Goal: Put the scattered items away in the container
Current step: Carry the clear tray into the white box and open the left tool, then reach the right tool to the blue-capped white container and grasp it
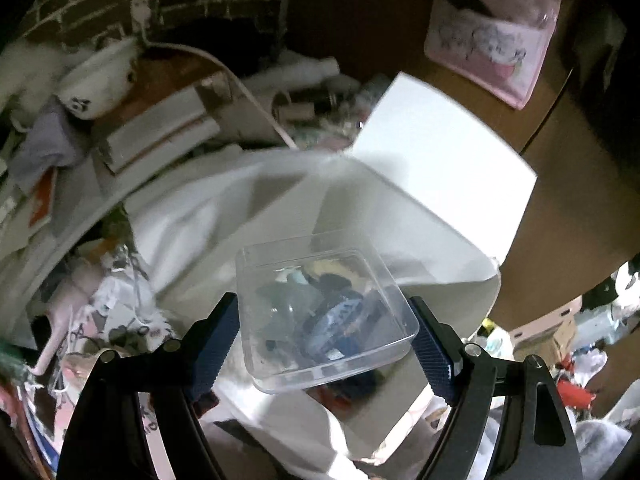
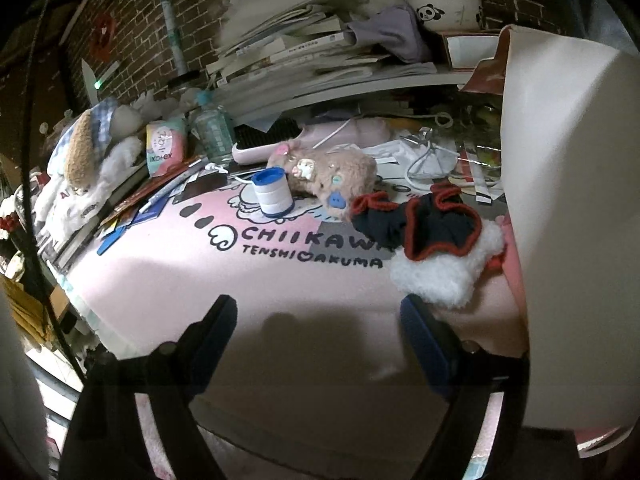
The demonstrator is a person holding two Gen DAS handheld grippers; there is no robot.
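Observation:
In the left wrist view my left gripper (image 1: 324, 340) is shut on a clear plastic box (image 1: 320, 312) with small dark and blue items inside. It hangs over the open mouth of a white bag (image 1: 400, 208). In the right wrist view my right gripper (image 2: 320, 332) is open and empty above a pink printed mat (image 2: 180, 264). On the mat lie a blue-capped white spool (image 2: 273, 194), a beige plush pouch (image 2: 332, 176), a black cloth with red ruffled edging (image 2: 436, 224) and a white fluffy piece (image 2: 444, 276). The white bag's wall (image 2: 568, 200) stands at the right.
Stacked books (image 2: 300, 48) and a panda bowl (image 2: 444, 10) fill the shelf against the brick wall. A water bottle (image 2: 210, 128), a tissue pack (image 2: 164, 144) and plush toys (image 2: 92, 152) crowd the mat's far left. A pink box (image 1: 492, 40) sits on the brown surface beyond the bag.

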